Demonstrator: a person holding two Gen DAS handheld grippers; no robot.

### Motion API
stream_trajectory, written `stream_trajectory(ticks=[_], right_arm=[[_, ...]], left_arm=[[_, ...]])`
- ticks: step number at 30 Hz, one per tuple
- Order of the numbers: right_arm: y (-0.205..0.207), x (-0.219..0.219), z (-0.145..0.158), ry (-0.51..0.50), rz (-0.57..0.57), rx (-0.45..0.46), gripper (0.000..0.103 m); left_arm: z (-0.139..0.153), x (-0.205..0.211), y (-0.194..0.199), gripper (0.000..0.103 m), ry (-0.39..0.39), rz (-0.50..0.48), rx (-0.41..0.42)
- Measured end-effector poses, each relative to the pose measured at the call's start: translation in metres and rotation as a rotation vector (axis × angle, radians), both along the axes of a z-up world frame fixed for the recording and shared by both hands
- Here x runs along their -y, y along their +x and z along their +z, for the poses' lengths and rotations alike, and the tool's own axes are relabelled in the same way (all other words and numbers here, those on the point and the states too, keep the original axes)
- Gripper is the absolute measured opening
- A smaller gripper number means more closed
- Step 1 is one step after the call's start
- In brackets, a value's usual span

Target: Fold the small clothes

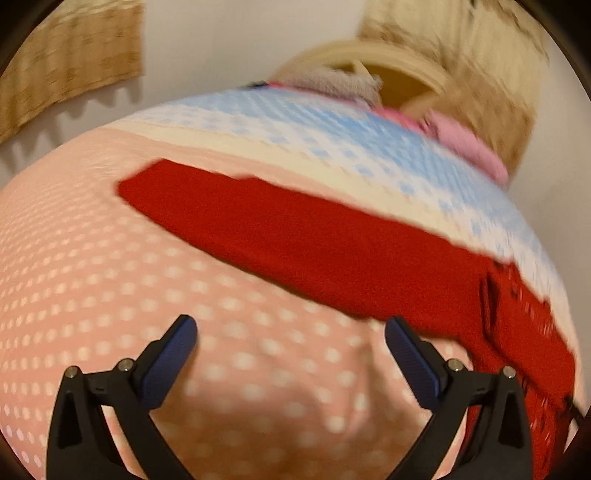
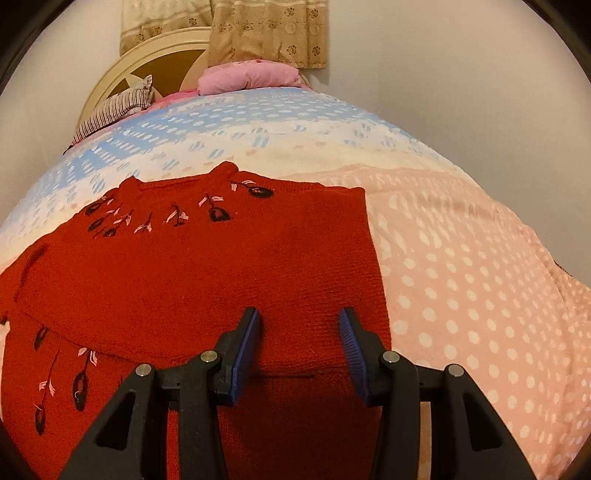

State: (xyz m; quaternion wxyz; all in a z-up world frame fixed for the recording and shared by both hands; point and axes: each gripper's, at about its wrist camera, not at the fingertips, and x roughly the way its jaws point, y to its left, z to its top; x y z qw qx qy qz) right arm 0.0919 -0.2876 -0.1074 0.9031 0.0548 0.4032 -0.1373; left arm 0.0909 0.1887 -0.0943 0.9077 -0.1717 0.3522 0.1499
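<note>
A red knitted sweater (image 2: 221, 266) with dark embroidered flowers lies spread flat on the bed. In the right wrist view my right gripper (image 2: 301, 317) hovers over the sweater's near right part. Its blue pads (image 2: 247, 347) stand apart, and only flat red knit shows behind the gap. The left wrist view is blurred. There the sweater (image 1: 295, 236) runs as a red band across the middle. My left gripper (image 1: 290, 325) is wide open over bare pink cover just in front of it, with nothing between its fingers.
The bed cover (image 2: 461, 277) is pink with white dots nearby and blue and white farther off. A pink pillow (image 2: 251, 77) and a striped pillow (image 2: 118, 107) lie at the cream headboard (image 2: 155, 55). A beige curtain (image 2: 266, 33) hangs on the wall behind.
</note>
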Motion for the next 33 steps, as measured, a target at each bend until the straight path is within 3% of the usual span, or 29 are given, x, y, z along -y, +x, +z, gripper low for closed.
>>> stream_trajectory(ticks=[5, 10, 11, 14, 20, 22, 24, 27, 29, 31, 33], right_arm=[[-0.009, 0.012, 0.003, 0.082, 0.000, 0.053, 0.047], [-0.015, 0.015, 0.005, 0.105, -0.015, 0.087, 0.047], [-0.014, 0.015, 0.005, 0.103, -0.016, 0.087, 0.047], [-0.013, 0.013, 0.004, 0.088, -0.017, 0.081, 0.047], [-0.014, 0.011, 0.005, 0.065, -0.018, 0.085, 0.047], [-0.017, 0.011, 0.007, 0.060, -0.023, 0.097, 0.047], [-0.020, 0.012, 0.009, 0.060, -0.027, 0.113, 0.047], [-0.025, 0.014, 0.012, 0.063, -0.043, 0.140, 0.047], [-0.032, 0.017, 0.015, 0.068, -0.068, 0.171, 0.047], [-0.039, 0.023, 0.019, 0.076, -0.107, 0.208, 0.047], [-0.051, 0.033, 0.022, 0.101, -0.167, 0.257, 0.047]], left_arm=[[0.019, -0.056, -0.007, 0.103, 0.022, 0.161, 0.067], [0.018, -0.101, 0.008, 0.102, -0.027, 0.259, 0.006], [0.021, -0.101, 0.005, 0.102, -0.050, 0.249, 0.030], [0.031, -0.075, 0.005, 0.102, -0.075, 0.109, 0.111], [0.040, 0.045, 0.051, 0.095, -0.085, -0.397, 0.092], [0.038, 0.083, 0.067, 0.089, -0.105, -0.497, 0.067], [0.035, 0.125, 0.086, 0.089, -0.107, -0.609, 0.035], [0.026, 0.168, 0.109, 0.088, -0.028, -0.666, -0.006], [0.012, 0.185, 0.123, 0.080, -0.022, -0.685, -0.069], [-0.002, 0.194, 0.131, 0.047, -0.054, -0.691, -0.136], [-0.007, 0.197, 0.128, 0.036, -0.046, -0.657, -0.140]])
